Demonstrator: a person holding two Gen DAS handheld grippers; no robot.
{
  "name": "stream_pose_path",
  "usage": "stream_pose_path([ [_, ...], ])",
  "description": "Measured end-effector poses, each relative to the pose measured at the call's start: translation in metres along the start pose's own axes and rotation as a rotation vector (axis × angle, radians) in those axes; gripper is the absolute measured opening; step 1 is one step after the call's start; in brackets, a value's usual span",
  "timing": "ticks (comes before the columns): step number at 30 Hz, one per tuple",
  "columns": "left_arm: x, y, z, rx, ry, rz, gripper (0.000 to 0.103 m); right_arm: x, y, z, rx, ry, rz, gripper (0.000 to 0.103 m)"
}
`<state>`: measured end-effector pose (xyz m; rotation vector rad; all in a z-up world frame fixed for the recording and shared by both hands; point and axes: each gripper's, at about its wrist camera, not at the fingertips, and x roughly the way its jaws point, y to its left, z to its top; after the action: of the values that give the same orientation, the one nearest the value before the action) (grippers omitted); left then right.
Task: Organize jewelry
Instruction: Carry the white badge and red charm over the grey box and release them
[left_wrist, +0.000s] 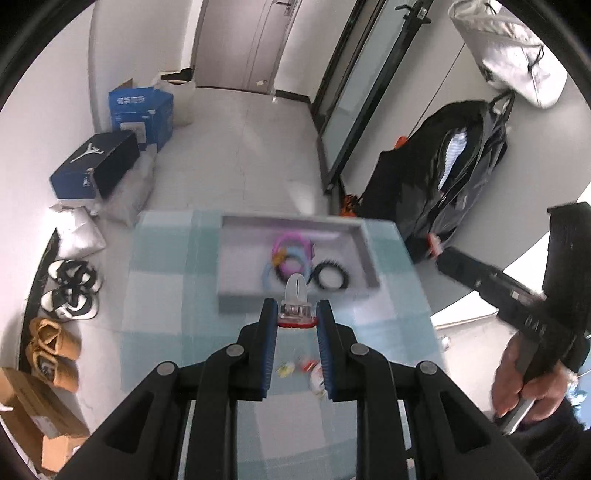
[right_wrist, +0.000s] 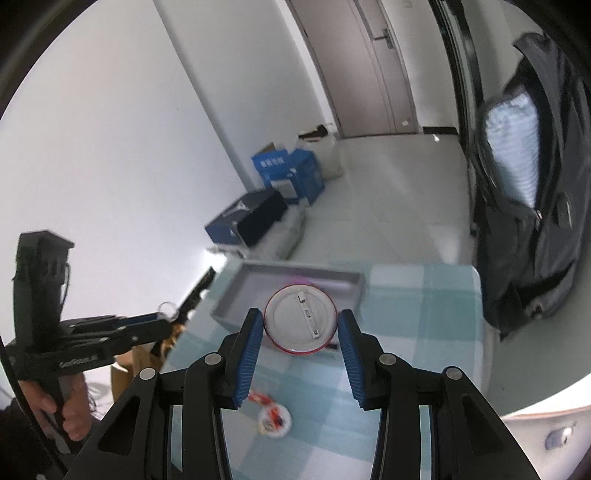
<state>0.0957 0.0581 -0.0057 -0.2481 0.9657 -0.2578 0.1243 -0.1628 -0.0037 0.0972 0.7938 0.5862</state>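
Left wrist view: left gripper (left_wrist: 296, 312) pinching a clear toy ring (left_wrist: 295, 299) with a red base, high above the checked tablecloth (left_wrist: 162, 295), just short of the grey tray (left_wrist: 364, 242) already holding pink, blue and black bracelets (left_wrist: 295, 260); a few small trinkets (left_wrist: 301, 369) left on the cloth below. Right wrist view: right gripper (right_wrist: 300, 328) clamped across a round pin badge (right_wrist: 300, 320), back side showing, also over the tray's near edge. Likely mid-carry toward the tray. Next: forward over the tray floor, lower, then release clear of the bracelets.
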Motion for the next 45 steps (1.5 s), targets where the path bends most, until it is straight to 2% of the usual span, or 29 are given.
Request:
stream_pose_path([
  [6,0.021,-0.012,0.024,0.052,0.057,-0.034,0.016,0.004,0.009,0.024,0.005,-0.015,0.041,0.041],
  [9,0.035,-0.012,0.033,0.056,0.063,-0.037,0.016,0.024,0.008,0.038,0.001,0.023,0.037,0.041],
  [15,0.065,-0.005,0.041,0.072,0.080,-0.007,0.016,0.081,0.001,0.037,-0.003,0.150,0.025,0.041],
  [20,0.089,0.010,0.046,0.028,0.142,-0.035,0.016,0.104,-0.009,0.035,0.011,0.184,0.020,0.041],
  [25,0.101,0.008,0.049,0.044,0.171,-0.012,0.016,0.121,-0.025,0.032,0.068,0.218,0.022,0.041],
  [38,0.111,0.015,0.050,0.003,0.195,-0.011,0.016,0.128,-0.025,0.030,0.063,0.246,-0.002,0.041],
  [40,0.113,0.018,0.050,-0.015,0.200,-0.041,0.017,0.128,-0.026,0.030,0.067,0.249,-0.001,0.042],
  [43,0.114,0.018,0.051,-0.025,0.219,-0.029,0.018,0.127,-0.029,0.032,0.091,0.252,0.016,0.042],
  [45,0.113,0.020,0.049,-0.036,0.228,-0.048,0.019,0.124,-0.029,0.033,0.086,0.248,0.018,0.045],
])
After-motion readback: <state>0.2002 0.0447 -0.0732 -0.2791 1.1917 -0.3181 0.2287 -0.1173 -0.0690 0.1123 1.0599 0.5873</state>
